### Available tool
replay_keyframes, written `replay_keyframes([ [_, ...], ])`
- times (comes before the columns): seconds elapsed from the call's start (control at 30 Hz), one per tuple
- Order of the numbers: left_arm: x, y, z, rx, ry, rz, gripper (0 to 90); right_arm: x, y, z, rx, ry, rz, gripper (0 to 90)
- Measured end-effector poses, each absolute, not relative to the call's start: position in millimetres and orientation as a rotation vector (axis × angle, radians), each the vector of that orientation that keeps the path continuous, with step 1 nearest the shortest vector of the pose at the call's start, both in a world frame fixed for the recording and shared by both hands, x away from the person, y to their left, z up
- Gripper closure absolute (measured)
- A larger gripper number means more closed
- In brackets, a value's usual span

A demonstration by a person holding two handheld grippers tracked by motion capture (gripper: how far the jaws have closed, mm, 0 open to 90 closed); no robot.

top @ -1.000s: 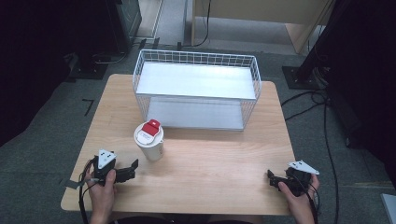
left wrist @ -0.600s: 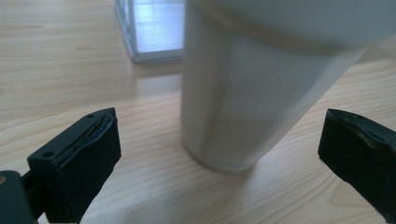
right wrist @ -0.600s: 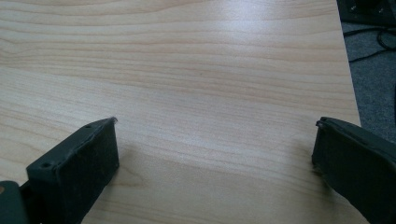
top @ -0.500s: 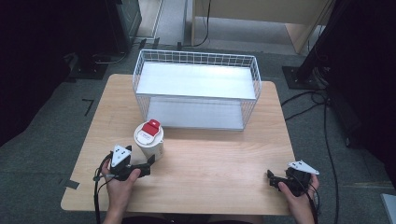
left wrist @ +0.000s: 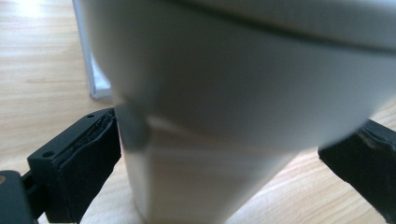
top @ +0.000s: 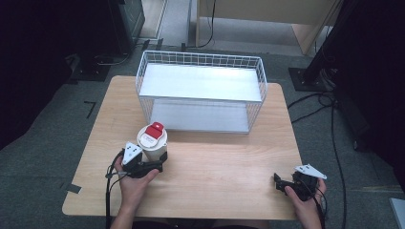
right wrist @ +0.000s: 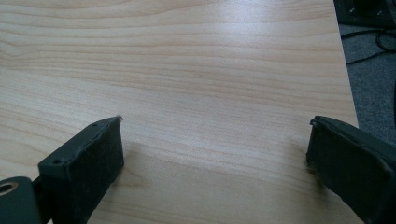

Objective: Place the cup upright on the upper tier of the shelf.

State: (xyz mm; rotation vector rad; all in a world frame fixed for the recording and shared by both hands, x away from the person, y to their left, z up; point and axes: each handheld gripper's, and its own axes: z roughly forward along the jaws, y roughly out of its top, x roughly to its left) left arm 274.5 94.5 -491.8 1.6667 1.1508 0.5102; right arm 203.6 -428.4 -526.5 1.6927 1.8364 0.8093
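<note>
A white paper cup [top: 153, 141] with a red tab on its lid stands upright on the wooden table [top: 224, 157], just in front of the basket's left corner. My left gripper [top: 155, 165] is right at the cup's base, open. In the left gripper view the cup [left wrist: 243, 93] sits between the two jaws of the left gripper [left wrist: 219, 149]: the left jaw is at the cup's wall and the right jaw stands off its lower part. My right gripper [top: 280, 183] rests at the table's near right, open, and in its own view the right gripper [right wrist: 215, 144] has bare wood between its jaws.
A white wire basket [top: 200, 56] with a flat white shelf inside stands at the back middle of the table. Cables and dark stands lie on the floor around the table. The table's right edge [right wrist: 343, 60] runs close to the right gripper.
My left gripper has moved right and forward from the near left of the table up to the cup, so its jaws now flank the cup. The right gripper has stayed put.
</note>
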Motion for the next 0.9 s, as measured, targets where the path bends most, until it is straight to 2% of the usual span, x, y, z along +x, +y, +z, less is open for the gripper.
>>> replay_keyframes([
  [0.3,286,88,-495,1.659,1.143,0.539,0.6,203,-428,-526,1.698,1.829,0.812,5.0],
  [0.5,287,86,-493,1.624,1.117,0.599,7.1,203,-428,-526,1.701,1.825,0.813,5.4],
  [0.67,287,87,-493,1.621,1.106,0.615,7.9,203,-428,-526,1.7,1.825,0.814,6.2],
  [0.9,283,84,-483,1.582,1.039,0.592,8.5,203,-428,-526,1.699,1.826,0.818,6.4],
])
